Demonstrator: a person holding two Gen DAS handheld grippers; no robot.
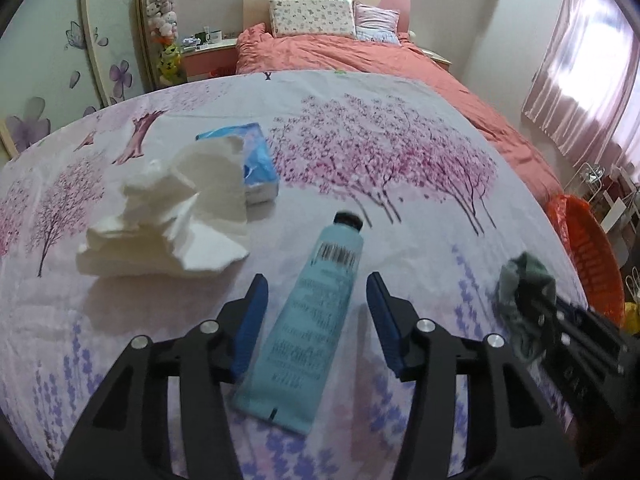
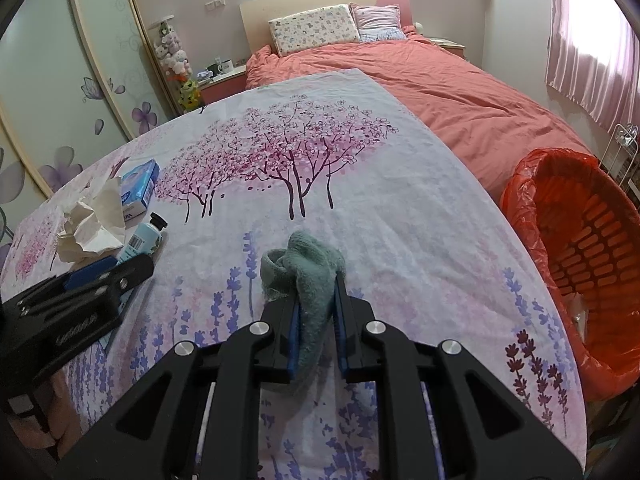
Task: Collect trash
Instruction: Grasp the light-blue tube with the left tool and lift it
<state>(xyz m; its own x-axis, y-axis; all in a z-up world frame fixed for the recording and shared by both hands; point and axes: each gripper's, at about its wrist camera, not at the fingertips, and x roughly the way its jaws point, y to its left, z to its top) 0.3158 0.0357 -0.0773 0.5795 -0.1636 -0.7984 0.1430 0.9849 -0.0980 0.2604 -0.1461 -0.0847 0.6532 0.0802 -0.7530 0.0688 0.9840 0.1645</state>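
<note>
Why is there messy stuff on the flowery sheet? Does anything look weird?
Yes. A crumpled white tissue lies loose beside the blue tissue pack, and a blue tube lies flat between the left hand-held gripper fingers, not yet pinched. The right hand-held gripper is squeezing a bunched green sock, odd for trash. The orange basket waits nearby.

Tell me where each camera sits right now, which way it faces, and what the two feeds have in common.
Left wrist: on the left claw, angled down at the floral sheet; its blue pads straddle the blue tube without touching; the right claw shows at the right edge.
Right wrist: on the right claw, angled down, shut on the green sock; the left claw enters from the left, the orange bin stands right.
Shared: tube, sock, crumpled tissue, tissue pack, bin, bed behind.
</note>
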